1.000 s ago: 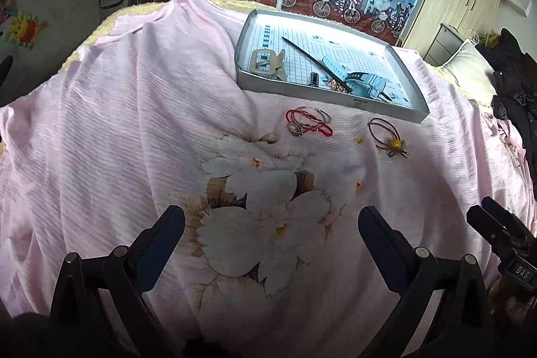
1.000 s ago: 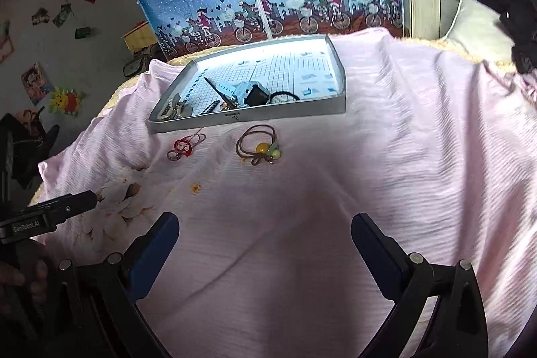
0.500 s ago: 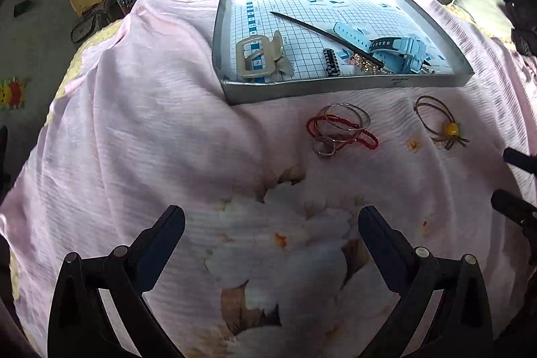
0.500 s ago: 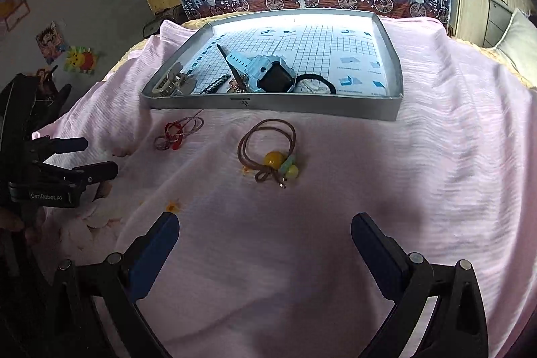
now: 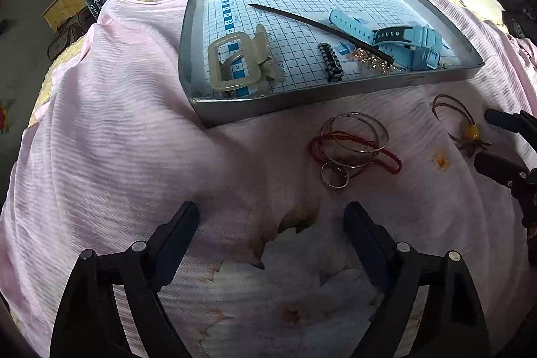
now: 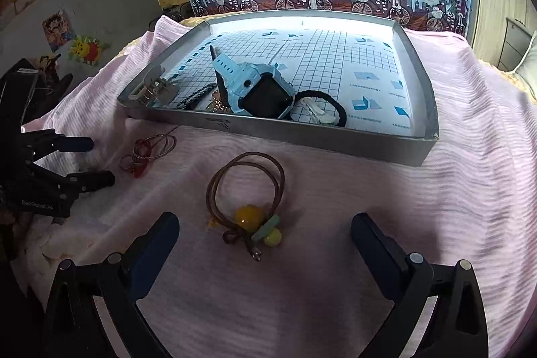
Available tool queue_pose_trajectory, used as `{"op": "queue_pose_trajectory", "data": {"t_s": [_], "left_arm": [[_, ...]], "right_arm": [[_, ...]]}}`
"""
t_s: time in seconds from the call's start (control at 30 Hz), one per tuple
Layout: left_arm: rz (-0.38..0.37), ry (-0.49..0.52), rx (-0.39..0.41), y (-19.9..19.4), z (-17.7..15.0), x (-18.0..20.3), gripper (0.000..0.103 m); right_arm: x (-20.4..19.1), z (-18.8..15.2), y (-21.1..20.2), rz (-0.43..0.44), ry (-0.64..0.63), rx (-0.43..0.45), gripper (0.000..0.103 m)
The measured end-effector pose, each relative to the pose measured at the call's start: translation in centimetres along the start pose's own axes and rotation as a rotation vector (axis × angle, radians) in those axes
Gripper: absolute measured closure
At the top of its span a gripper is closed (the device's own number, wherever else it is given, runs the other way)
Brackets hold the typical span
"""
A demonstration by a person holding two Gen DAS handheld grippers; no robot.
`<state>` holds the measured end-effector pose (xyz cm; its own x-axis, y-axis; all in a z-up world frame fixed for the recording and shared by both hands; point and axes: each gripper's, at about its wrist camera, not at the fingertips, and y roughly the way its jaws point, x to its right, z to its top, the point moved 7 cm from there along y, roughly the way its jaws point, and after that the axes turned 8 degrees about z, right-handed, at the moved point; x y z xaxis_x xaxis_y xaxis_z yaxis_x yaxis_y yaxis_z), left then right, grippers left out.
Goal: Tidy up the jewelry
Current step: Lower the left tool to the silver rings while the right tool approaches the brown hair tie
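Jewelry is partly sorted: a blue watch (image 6: 258, 88), hair claw (image 5: 235, 62) and dark stick (image 5: 319, 26) lie in the grey tray (image 5: 335, 96), while a tangle of bangles and red cord (image 5: 352, 146) and a brown hair tie (image 6: 248, 193) lie on the pink bedspread (image 5: 117, 140) just before it. Both grippers hover with fingers apart and empty, the left gripper (image 5: 272, 234) short of the bangles, the right gripper (image 6: 265, 240) framing the hair tie. Judging by that, pickup comes next: lower, close on the loop, lift over the tray wall.
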<state>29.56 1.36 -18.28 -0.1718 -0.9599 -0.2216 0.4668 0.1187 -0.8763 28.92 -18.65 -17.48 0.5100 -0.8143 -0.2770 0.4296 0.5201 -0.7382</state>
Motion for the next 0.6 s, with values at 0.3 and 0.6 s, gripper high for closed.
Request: {"op": "queue_pose_trajectory", "data": {"t_s": [0.3, 0.6], "left_arm": [[-0.017, 0.151, 0.073, 0.1, 0.7, 2.3, 0.046], [-0.060, 0.148, 0.066, 0.8, 1.6, 2.8, 0.058]], "right_arm": [[0.3, 0.3, 0.8, -0.019, 0.012, 0.002, 0.015], [-1.1, 0.4, 0.8, 0.020, -0.010, 0.005, 0.027]]}}
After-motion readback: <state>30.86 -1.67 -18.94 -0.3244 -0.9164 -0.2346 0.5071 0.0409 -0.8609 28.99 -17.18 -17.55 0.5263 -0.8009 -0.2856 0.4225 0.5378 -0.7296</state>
